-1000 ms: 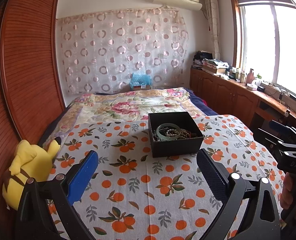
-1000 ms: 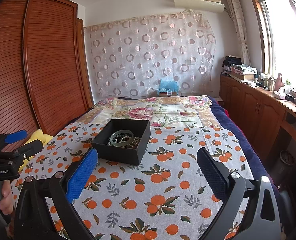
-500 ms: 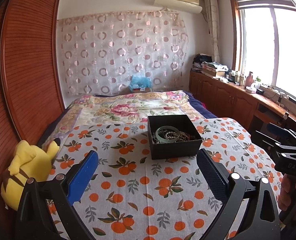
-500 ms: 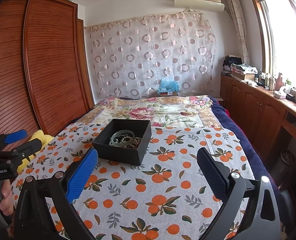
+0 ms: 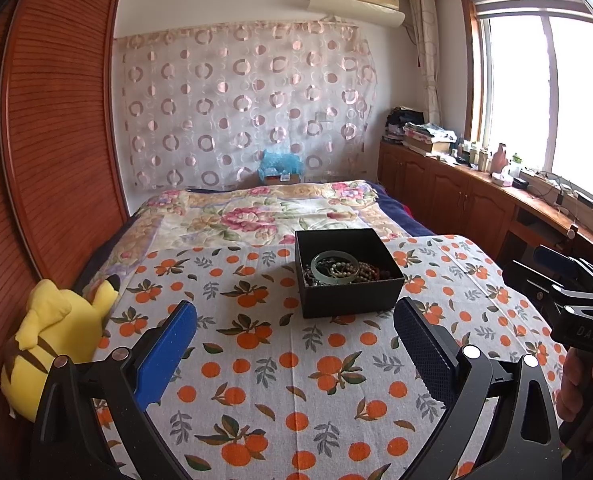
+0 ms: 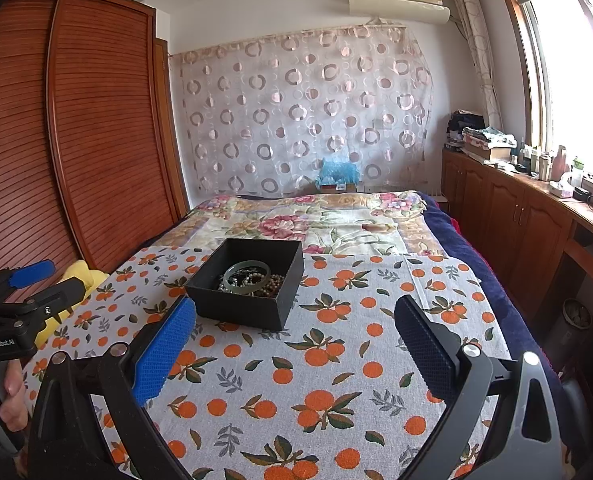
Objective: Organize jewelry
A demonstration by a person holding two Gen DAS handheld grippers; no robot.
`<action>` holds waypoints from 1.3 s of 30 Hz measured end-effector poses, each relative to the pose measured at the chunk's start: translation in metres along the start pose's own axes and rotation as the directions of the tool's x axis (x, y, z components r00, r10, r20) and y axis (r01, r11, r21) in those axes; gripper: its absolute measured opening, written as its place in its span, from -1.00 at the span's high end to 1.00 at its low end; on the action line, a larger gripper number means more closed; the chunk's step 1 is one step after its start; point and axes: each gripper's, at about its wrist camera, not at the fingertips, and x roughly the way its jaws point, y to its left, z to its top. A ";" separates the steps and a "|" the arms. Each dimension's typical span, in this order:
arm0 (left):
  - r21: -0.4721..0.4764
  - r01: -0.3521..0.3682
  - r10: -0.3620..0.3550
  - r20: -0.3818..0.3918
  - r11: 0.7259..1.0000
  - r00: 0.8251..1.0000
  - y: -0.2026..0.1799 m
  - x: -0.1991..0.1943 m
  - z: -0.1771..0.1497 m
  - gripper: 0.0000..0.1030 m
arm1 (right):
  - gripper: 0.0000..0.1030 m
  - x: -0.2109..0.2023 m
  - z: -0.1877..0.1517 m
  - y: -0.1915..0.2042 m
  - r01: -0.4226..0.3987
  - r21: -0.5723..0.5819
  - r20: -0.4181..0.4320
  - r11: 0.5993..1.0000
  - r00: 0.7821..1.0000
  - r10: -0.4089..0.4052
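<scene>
A black open box sits on the orange-print cloth spread over the bed. Inside lie a pale green bangle and several bead bracelets, tangled together. My left gripper is open and empty, held short of the box's near wall. My right gripper is also open and empty, to the right of the box's near corner. Each gripper shows at the edge of the other's view, held in a hand.
A yellow plush toy lies at the bed's left edge against the wooden wardrobe. A floral quilt covers the far half of the bed. Wooden cabinets with clutter line the right wall under the window.
Both views have risen and pulled back slightly, so the box sits a little further from the fingers. Both grippers stayed open.
</scene>
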 end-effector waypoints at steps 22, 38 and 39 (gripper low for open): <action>-0.003 -0.001 0.001 0.004 1.000 1.000 -0.002 -0.001 0.000 -0.85 | -0.95 0.000 0.000 -0.001 -0.001 0.002 0.000 1.000 1.000 0.001; -0.003 0.002 -0.002 0.010 1.000 1.000 -0.002 -0.003 0.002 -0.85 | -0.95 0.001 -0.001 -0.001 -0.001 0.001 0.001 1.000 1.000 0.001; -0.002 0.002 -0.002 0.011 1.000 1.000 -0.003 -0.003 0.002 -0.85 | -0.95 0.001 -0.001 -0.001 -0.001 0.002 0.001 1.000 1.000 0.001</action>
